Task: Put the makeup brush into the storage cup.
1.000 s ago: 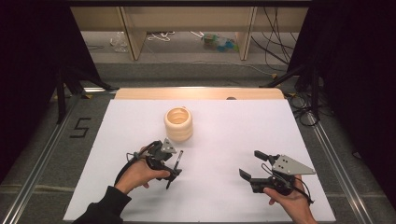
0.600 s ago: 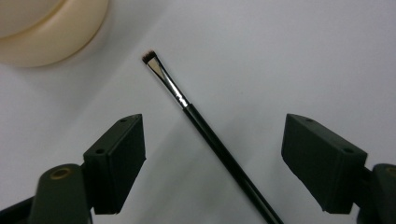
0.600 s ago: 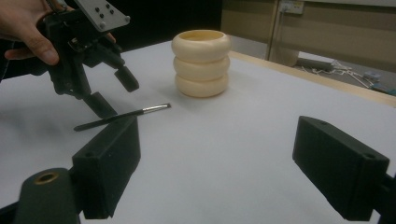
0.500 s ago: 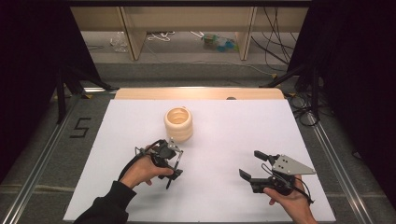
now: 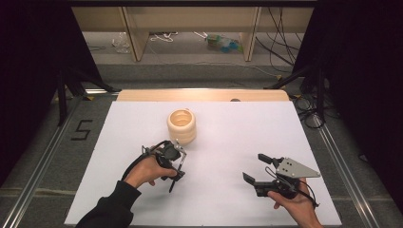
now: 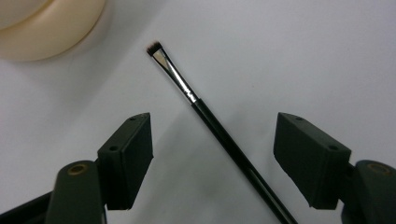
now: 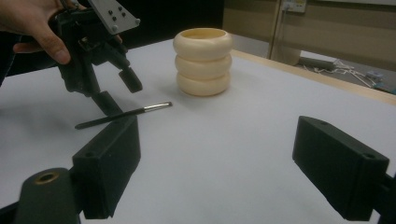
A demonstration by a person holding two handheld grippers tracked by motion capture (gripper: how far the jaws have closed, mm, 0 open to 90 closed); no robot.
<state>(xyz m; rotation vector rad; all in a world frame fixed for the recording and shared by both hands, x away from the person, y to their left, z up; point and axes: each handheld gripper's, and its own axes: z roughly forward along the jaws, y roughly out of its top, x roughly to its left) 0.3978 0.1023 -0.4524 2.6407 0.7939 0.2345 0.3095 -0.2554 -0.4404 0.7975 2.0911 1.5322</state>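
White table (image 5: 228,142) held a thin brush (image 6: 219,135) between the left gripper's (image 6: 212,149) spread jaws; closing off-centre could roll it away. Right gripper (image 5: 259,168) hung open.

Left gripper (image 6: 212,158) wide open, both black jaws well apart over the white worktop (image 6: 289,56). Thin black-handled brush (image 6: 219,135) lies flat between them, touching neither, running diagonally with its silver ferrule and dark bristle tip pointing away toward the cream ribbed holder (image 6: 49,25). Brush tip sits near the holder's base but clear of it; the handle end runs out of frame between the jaws.
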